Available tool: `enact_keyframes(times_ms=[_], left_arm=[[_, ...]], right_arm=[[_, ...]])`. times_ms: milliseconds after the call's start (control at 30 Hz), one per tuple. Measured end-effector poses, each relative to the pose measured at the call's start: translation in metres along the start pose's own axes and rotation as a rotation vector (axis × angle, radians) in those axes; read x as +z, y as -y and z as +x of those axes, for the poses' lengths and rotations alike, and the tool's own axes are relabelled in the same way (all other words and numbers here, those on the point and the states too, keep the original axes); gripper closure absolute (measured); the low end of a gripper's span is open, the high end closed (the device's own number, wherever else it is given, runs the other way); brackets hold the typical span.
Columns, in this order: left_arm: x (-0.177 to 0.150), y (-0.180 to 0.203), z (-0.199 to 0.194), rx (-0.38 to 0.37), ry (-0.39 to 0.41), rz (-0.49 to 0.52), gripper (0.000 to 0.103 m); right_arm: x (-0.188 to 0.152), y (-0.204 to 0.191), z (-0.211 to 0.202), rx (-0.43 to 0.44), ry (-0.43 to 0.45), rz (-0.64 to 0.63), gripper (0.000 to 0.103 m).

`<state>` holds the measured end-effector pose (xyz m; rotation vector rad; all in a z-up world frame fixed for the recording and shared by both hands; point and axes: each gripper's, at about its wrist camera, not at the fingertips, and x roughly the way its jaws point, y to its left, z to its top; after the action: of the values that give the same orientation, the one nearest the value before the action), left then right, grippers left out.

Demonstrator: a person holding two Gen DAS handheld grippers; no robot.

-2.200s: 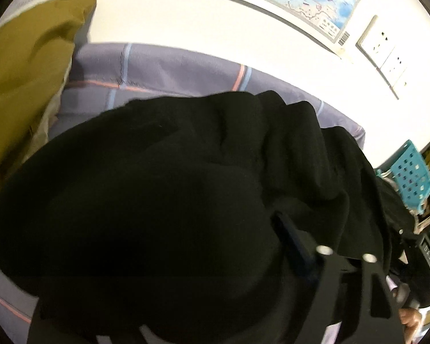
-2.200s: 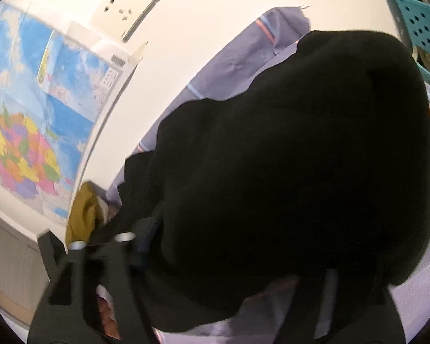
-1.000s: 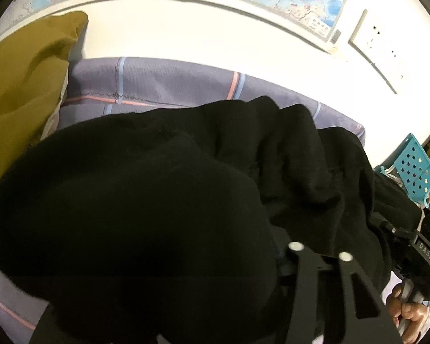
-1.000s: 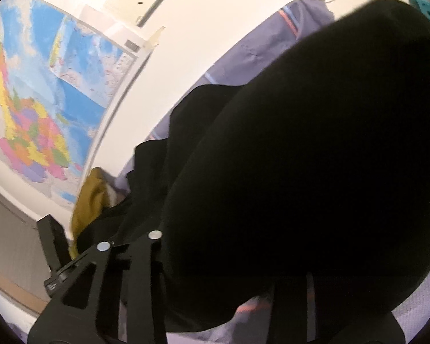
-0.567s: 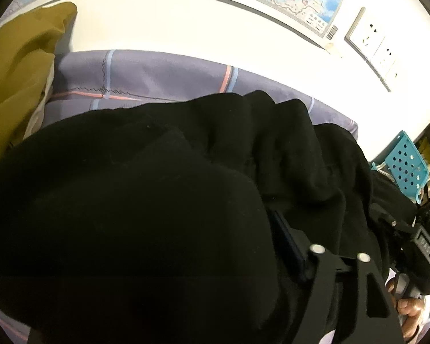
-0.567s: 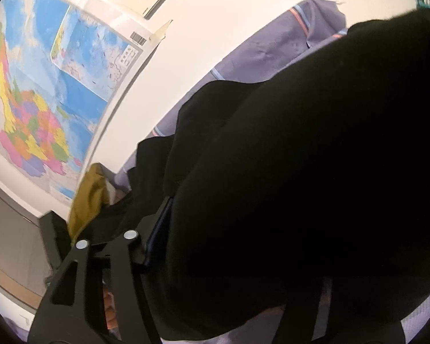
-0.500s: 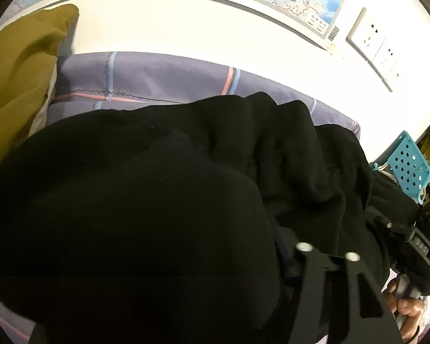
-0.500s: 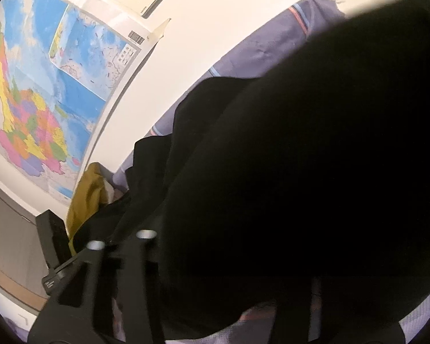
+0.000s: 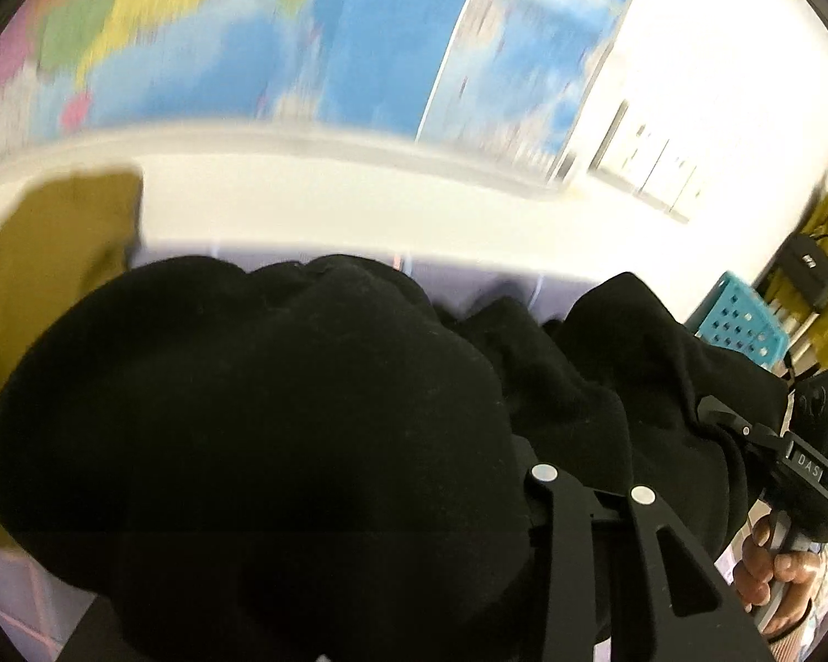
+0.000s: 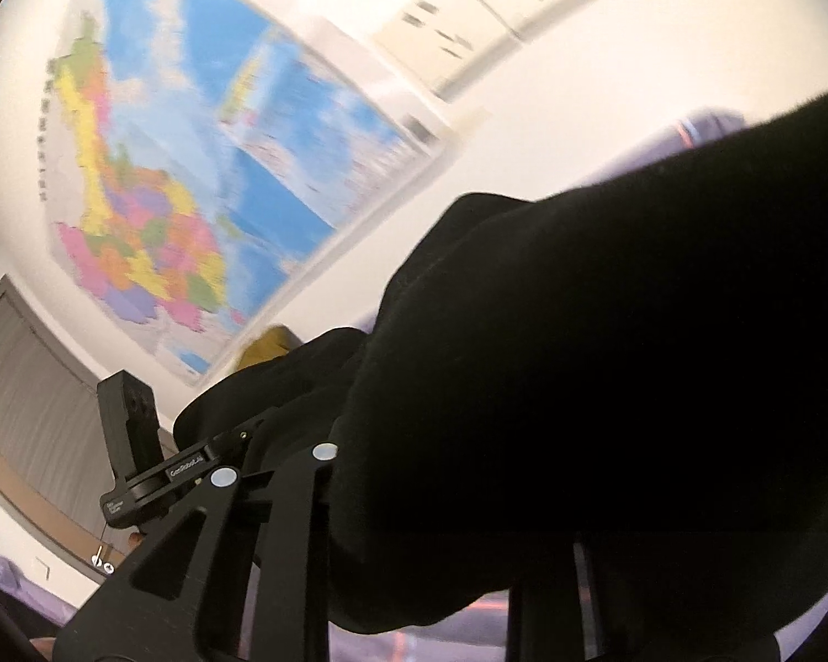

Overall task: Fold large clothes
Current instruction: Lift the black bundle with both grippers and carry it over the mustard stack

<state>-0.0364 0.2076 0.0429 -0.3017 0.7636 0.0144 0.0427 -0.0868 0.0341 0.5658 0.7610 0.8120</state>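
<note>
- Looking through the left wrist view first: the black garment (image 9: 281,430) bulges right over the left gripper (image 9: 502,474), whose fingers vanish into the cloth. It looks clenched on the fabric, with the bundle hanging from it above the purple plaid bedsheet (image 9: 469,276).
- Nothing here reads as a finished fold. The cloth is bunched and rumpled, held in the air between both tools, so my call is that the folding is at an early stage: spreading, aligning and laying down are all left to do.
- This view alone gives the right gripper (image 9: 745,441) from outside, its handle wrapped by the person's hand (image 9: 773,568), with black cloth running into its front end. It also shows a mustard-yellow cloth (image 9: 44,298) at the left, a teal perforated basket (image 9: 745,325) at the far right and a blurred wall map (image 9: 303,38).
- Switching to the right wrist view: the garment (image 10: 607,358) swallows the tips of the right gripper (image 10: 414,474), so the jaws themselves are hidden. It appears closed on the cloth, since the fabric hangs from it.
- Only this view shows the left gripper (image 10: 232,441) from outside, its mount and body poking out beside the black fabric, plus the wall map (image 10: 193,165) in colour and a grey curtain (image 10: 22,386) low at the left.
- The bedsheet (image 10: 706,127) is a mere sliver here, so how the garment sits relative to the bed is better judged from the left side.
</note>
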Motion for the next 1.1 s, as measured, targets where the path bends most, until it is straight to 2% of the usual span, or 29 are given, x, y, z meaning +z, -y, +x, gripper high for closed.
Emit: enact_keyframes(times_ms=[167, 267, 467, 633, 800, 900, 967, 1033, 1100], left_arm=[[0.039, -0.003, -0.050, -0.008, 0.105, 0.033, 0.066], [0.058, -0.018, -0.085, 0.008, 0.172, 0.031, 0.066], [0.087, -0.079, -0.160, 0.100, 0.304, 0.007, 0.066], [0.113, -0.131, -0.208, 0.208, 0.384, -0.028, 0.066], [0.140, -0.198, -0.257, 0.271, 0.481, -0.075, 0.066], [0.137, -0.244, -0.288, 0.309, 0.558, -0.083, 0.065], [0.122, -0.276, -0.294, 0.335, 0.586, -0.124, 0.064], [0.086, -0.323, -0.287, 0.384, 0.569, -0.202, 0.063], [0.048, -0.366, -0.266, 0.429, 0.500, -0.282, 0.062]], right_arm=[[0.031, -0.055, -0.005, 0.050, 0.036, -0.091, 0.081], [0.048, -0.093, 0.002, 0.099, 0.058, -0.147, 0.081], [0.065, -0.175, 0.041, 0.240, 0.060, -0.240, 0.081], [0.075, -0.243, 0.100, 0.342, 0.025, -0.285, 0.081], [0.075, -0.307, 0.145, 0.445, 0.047, -0.325, 0.081], [0.055, -0.334, 0.170, 0.502, 0.063, -0.366, 0.081], [0.034, -0.339, 0.193, 0.532, 0.015, -0.378, 0.080], [0.002, -0.338, 0.237, 0.536, -0.097, -0.363, 0.079], [-0.042, -0.322, 0.279, 0.504, -0.255, -0.317, 0.077]])
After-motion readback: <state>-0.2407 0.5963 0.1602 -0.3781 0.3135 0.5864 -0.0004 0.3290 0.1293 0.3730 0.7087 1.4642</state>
